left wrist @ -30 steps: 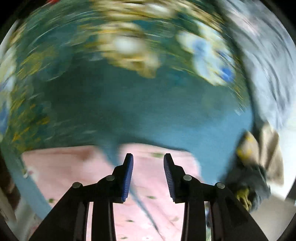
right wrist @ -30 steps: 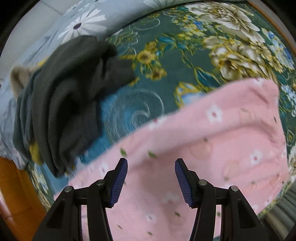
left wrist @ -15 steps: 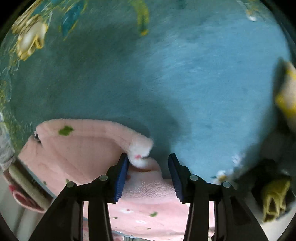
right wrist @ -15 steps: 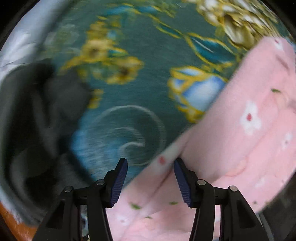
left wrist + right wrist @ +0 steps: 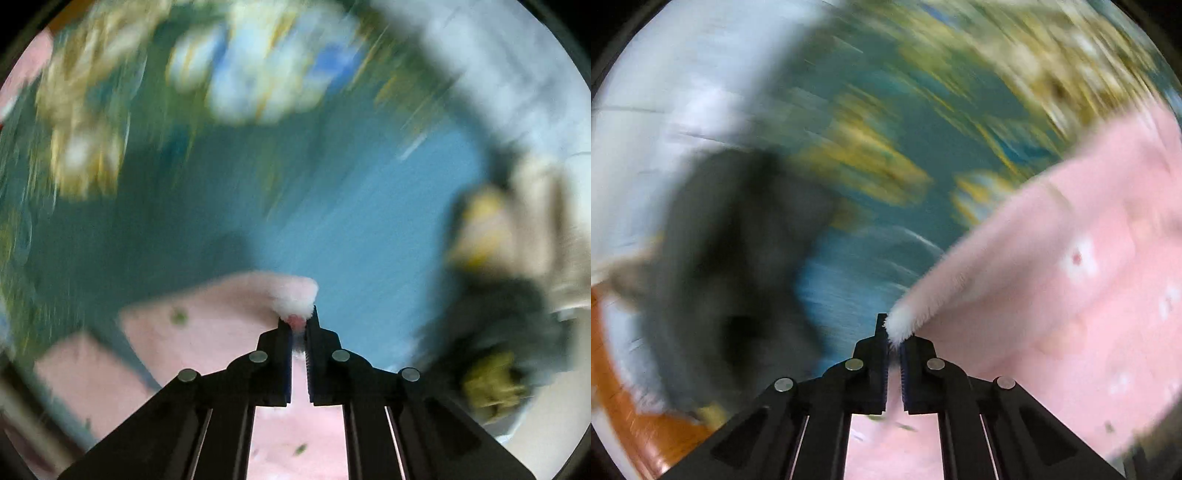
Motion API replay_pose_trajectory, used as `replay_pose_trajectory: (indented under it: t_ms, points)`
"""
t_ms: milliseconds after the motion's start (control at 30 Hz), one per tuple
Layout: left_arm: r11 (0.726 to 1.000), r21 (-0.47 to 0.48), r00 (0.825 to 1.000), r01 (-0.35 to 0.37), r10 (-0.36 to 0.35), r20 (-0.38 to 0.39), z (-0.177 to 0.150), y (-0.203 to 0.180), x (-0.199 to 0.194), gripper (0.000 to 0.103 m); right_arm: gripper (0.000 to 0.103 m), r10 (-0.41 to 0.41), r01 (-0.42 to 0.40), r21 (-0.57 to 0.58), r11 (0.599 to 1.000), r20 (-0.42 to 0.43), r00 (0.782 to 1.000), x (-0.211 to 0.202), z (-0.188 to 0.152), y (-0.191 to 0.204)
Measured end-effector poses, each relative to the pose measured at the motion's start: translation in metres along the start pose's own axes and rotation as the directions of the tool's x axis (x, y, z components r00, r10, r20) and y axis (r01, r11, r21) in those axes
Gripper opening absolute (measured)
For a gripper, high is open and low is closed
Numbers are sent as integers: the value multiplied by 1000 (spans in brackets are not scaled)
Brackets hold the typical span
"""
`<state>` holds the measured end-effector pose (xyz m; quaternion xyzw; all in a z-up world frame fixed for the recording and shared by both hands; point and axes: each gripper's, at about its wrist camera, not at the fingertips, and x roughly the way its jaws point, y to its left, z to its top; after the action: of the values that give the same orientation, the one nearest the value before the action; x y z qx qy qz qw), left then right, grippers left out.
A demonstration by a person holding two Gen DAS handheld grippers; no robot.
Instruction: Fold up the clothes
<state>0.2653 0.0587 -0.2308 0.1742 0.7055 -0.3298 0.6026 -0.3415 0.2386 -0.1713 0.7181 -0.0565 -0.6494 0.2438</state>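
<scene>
A fluffy pink garment with small flower prints lies on a teal floral bedspread. In the left wrist view my left gripper [image 5: 298, 326] is shut on one corner of the pink garment [image 5: 221, 321], which trails down and to the left. In the right wrist view my right gripper [image 5: 894, 334] is shut on another corner of the pink garment [image 5: 1052, 277], which spreads to the right. Both views are blurred by motion.
A heap of dark grey and yellow clothes [image 5: 731, 266] lies left of the right gripper; it also shows at the right of the left wrist view [image 5: 495, 314]. The teal floral bedspread [image 5: 332, 206] fills the background. An orange wooden floor [image 5: 624, 417] shows at lower left.
Both grippers went from open to shut on corners of the pink garment. Both are now moving fast, with the corners lifted off the bedspread.
</scene>
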Motion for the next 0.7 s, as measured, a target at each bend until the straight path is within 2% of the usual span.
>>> replay_pose_trajectory:
  t_ms: [67,167,267,333,400,433,467,500,533,600,633,700]
  points:
    - [997,-26,995,76,-74,73,6,5,-25,5,5,66,-60,-93,994,59,996,-22,-1,21]
    - [993,-70,991,98,-91,101,-2,36,-29,6,5,50,-46,-107,993,42,998,-25,-22,7]
    - [987,-159,998,36,-29,47,-12,70,1,6,5,-47,44,-68,997,-42,998,-8,-48,-29]
    - [965,-256,998,56,-55,11,-34,103,11,7,5,-93,90,-37,995,-99,991,-2,-67,-53]
    - [929,-353,993,106,-114,-1,-49,129,18,7,5,-104,103,-14,995,-123,987,-4,-81,-72]
    - [907,-401,990,130,-144,-5,-57,143,21,10,5,-108,108,-11,994,-131,986,-6,-87,-77]
    - [903,-404,988,144,-156,4,-60,147,20,13,5,-112,113,-7,994,-138,984,-8,-93,-83]
    - [900,-406,986,157,-166,13,-64,150,18,25,5,-116,116,-6,993,-143,983,-11,-98,-87]
    - [897,-407,984,171,-177,23,-67,154,16,40,5,-117,117,-10,993,-143,983,-15,-102,-87]
    - [908,-370,980,196,-197,35,-68,149,15,54,5,-111,110,-15,994,-143,983,-20,-104,-86]
    - [911,-360,978,203,-204,35,-68,147,13,56,5,-109,107,-19,994,-143,984,-22,-105,-85]
    - [930,-333,986,159,-168,1,-64,137,20,56,5,-108,105,-29,994,-143,984,-24,-102,-79]
